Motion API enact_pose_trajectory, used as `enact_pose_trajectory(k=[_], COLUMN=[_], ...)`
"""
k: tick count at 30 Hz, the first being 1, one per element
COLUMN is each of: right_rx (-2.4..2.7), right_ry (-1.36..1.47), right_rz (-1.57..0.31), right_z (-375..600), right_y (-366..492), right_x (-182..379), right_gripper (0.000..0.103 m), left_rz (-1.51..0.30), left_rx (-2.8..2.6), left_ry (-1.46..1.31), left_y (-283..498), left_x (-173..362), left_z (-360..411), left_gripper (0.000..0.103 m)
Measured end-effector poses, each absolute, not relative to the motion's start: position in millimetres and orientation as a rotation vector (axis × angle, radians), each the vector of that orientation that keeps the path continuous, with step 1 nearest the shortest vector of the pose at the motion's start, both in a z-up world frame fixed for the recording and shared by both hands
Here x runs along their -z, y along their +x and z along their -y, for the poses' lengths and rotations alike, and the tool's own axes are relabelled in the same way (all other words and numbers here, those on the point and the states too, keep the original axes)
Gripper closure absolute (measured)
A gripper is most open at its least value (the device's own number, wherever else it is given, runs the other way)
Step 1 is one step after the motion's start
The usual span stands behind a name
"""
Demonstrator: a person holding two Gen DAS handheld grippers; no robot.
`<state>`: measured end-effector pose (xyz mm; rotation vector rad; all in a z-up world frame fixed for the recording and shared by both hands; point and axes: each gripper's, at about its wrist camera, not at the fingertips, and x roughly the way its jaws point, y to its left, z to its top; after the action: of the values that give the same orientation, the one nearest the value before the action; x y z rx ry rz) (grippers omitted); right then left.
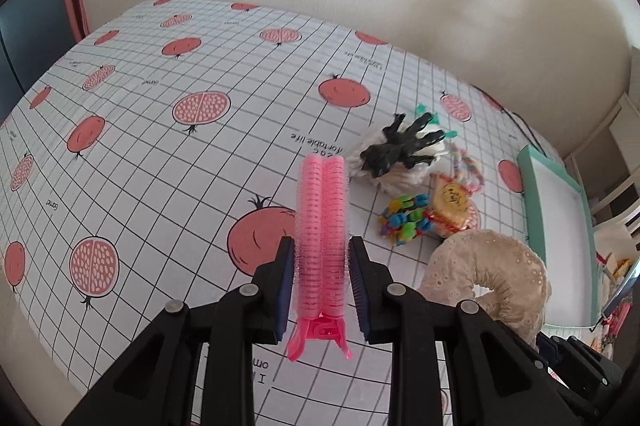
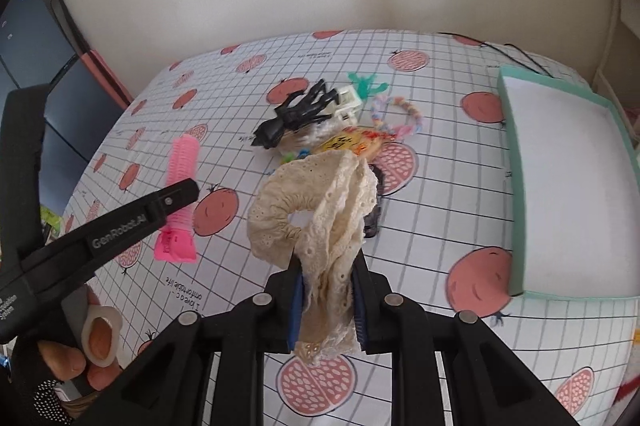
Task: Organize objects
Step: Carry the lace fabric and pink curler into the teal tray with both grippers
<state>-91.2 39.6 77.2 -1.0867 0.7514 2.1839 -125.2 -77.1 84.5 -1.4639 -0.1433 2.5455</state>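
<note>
Left wrist — your left gripper [image 1: 322, 280] pinches the pink roller clip [image 1: 321, 222] above the cloth [image 1: 160, 106], black claw [image 1: 400, 146] ahead | right wrist — your right gripper [image 2: 326, 300] is clamped on the lace scrunchie [image 2: 320, 202], lifted off the cloth; teal box [image 2: 516, 154] stands to its right, well apart.

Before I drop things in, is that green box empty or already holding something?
Empty as far as visible: the green box shows only bare white floor; its far right end is cut off.
</note>
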Motion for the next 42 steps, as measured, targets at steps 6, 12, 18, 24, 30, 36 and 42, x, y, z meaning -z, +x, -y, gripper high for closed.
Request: enact_pose_trajectory(k=[6, 12, 18, 24, 30, 36, 42], right_rx=[-2.118, -2.052, -1.987, -1.969, -1.952, -1.916, -1.894], right_ry=[-1.003, -0.865, -0.712, -0.598, -0.548, -0.55, -0.561], right_rz=[-0.759, -0.819, -0.822, -0.835, -0.829, -0.827, -0.843], right_z=[-57, -85, -117, -153, -192, -234, -274], right_y=[-56, -8, 37, 61, 71, 79, 85], right_x=[-89, -107, -134, -154, -155, -138, -115], right_gripper=[0.081, 0.081, 0.081, 0.081, 0.081, 0.081, 0.081], left_rz=[0.135, 0.129, 0.162, 0.14, 0.084, -0.001, -0.104], left_rx=[-2.539, -2.504, -2.428, -2.344, -2.258, -2.188, -2.137], left_ry=[-1.386, -1.286, -1.155, -1.087, -1.036, -1.035, -1.045], left_y=[-112, -97, -83, -81, -86, -99, -115], left_x=[-104, -127, -160, -181, -184, -166, -136], left_z=[64, 34, -5, -62, -122, -182, -232], left_gripper=[0.075, 0.075, 0.075, 0.075, 0.075, 0.075, 0.075])
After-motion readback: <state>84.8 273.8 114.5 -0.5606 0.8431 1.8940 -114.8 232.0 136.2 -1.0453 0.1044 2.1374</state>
